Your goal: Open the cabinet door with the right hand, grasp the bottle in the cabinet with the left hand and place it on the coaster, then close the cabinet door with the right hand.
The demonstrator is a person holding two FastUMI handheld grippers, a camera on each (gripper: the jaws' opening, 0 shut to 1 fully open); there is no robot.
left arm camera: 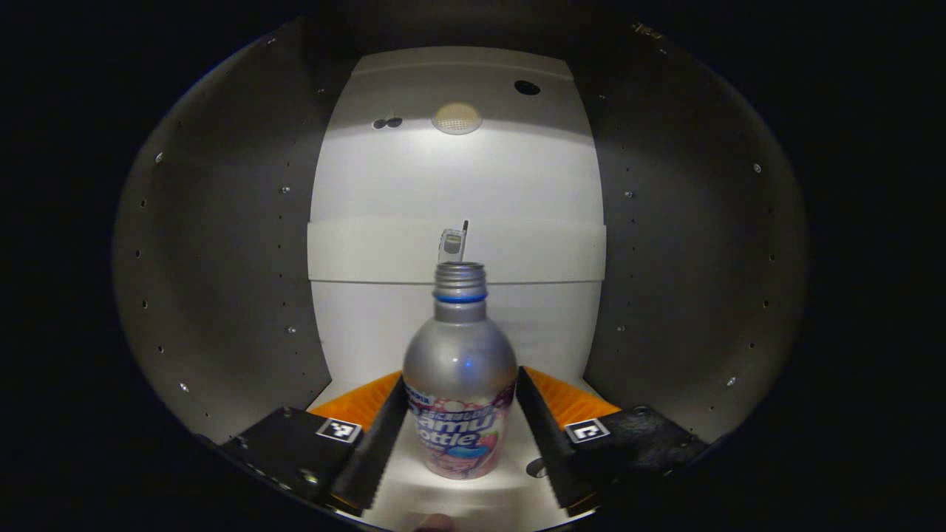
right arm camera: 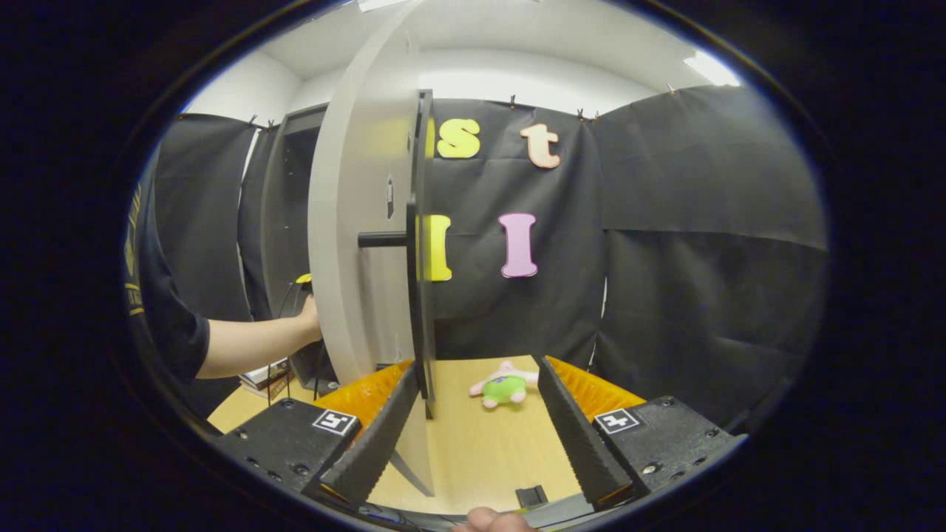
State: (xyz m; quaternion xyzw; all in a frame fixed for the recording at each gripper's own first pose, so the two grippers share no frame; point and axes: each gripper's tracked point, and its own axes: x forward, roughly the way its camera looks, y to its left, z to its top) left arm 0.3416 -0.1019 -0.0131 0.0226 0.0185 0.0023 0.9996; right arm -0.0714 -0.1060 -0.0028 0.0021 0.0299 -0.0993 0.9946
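Left claw (left arm camera: 460,436) spread around bottle (left arm camera: 460,391) on pale cabinet floor (left arm camera: 414,502); right claw (right arm camera: 480,421) spread.

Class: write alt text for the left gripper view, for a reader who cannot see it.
An upright, uncapped metal bottle stands on the pale floor inside the cabinet, between the open fingers of the left tool. Whether they touch it is unclear. A round light glows above.

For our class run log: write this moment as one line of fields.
stage: reach for bottle | left gripper: open, fingers either side of bottle in cabinet | right gripper: open by cabinet door handle | door: open
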